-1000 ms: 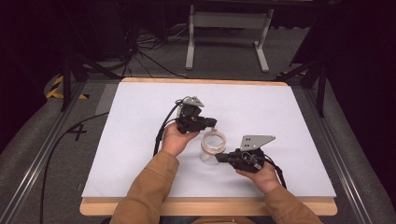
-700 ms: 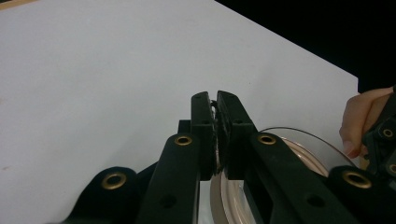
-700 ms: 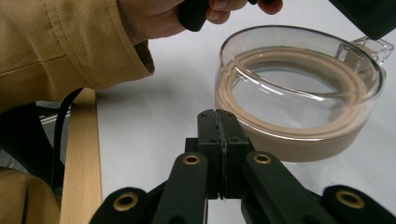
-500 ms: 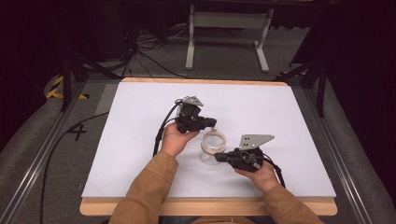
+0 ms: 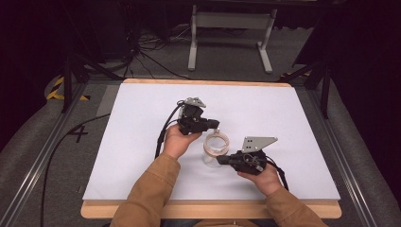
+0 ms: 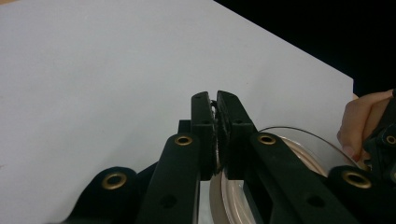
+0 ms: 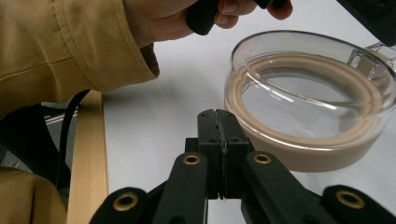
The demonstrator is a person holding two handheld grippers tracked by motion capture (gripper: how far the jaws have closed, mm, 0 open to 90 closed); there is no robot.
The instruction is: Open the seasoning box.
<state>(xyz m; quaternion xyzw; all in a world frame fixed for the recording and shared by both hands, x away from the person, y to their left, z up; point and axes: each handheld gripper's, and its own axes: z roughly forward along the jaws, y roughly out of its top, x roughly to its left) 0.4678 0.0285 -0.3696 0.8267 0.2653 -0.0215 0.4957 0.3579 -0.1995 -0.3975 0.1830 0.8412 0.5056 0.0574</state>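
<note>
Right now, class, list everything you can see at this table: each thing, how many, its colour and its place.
Clear container: one, see-through with a beige band, mid-table between the grippers.
Table: one, white top, wooden edge.
Metal stand: one, grey, on the floor beyond the table.
Cables: several, black, floor at far left.
Left gripper: one, black, jaws together at the container's rim.
Right gripper: one, black, jaws shut beside the container.
Sleeves: two, tan.

Glass lid (image 7: pixel 308 98): right rim cut by the frame edge in the right gripper view; in the left gripper view its near half is hidden behind the left tongs (image 6: pixel 217 135).
Contact between left tongs and lid rim: too obscured to tell.
Person's forearms (image 5: pixel 146 198): cut off at the bottom edge of the high view.
Desk (image 5: pixel 142 109): front edge partly hidden by sleeves.
</note>
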